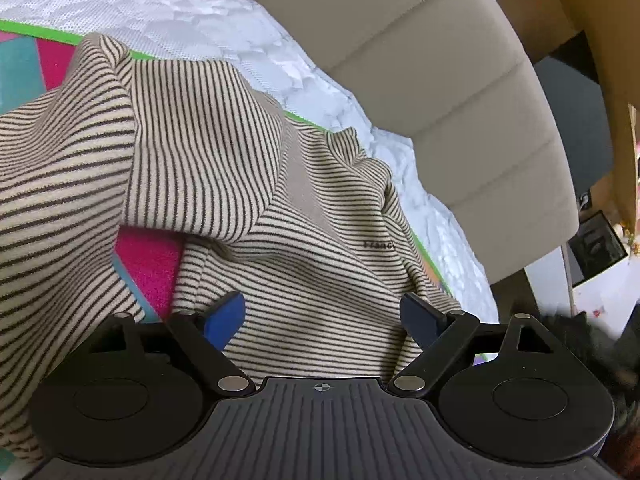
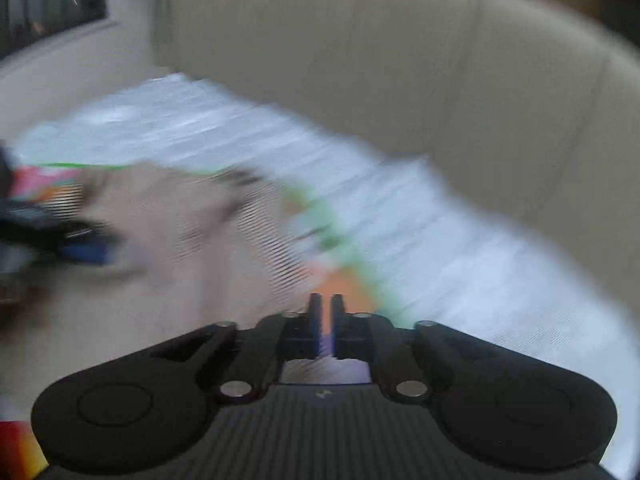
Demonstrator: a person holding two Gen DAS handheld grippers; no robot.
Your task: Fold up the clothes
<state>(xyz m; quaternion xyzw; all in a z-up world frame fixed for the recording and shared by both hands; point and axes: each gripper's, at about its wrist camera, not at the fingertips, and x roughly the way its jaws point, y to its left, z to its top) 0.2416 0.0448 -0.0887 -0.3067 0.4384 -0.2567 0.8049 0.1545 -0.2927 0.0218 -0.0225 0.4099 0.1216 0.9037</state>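
I'm hovering my left gripper [image 1: 324, 316], fingers wide, over the striped top [image 1: 224, 184]; right gripper [image 2: 326, 312] nearly closed, empty; I'm aiming for a hem edge.

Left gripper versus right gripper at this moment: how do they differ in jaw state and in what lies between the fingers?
The left gripper has its jaws spread wide; the right gripper has them nearly together, a thin slit left. The striped shirt lies between the left gripper's fingers, ungripped; nothing shows between the right gripper's. The left wrist view is sharp, the right wrist view motion-blurred. Both have blue pads on black linkages and face the beige sofa back.
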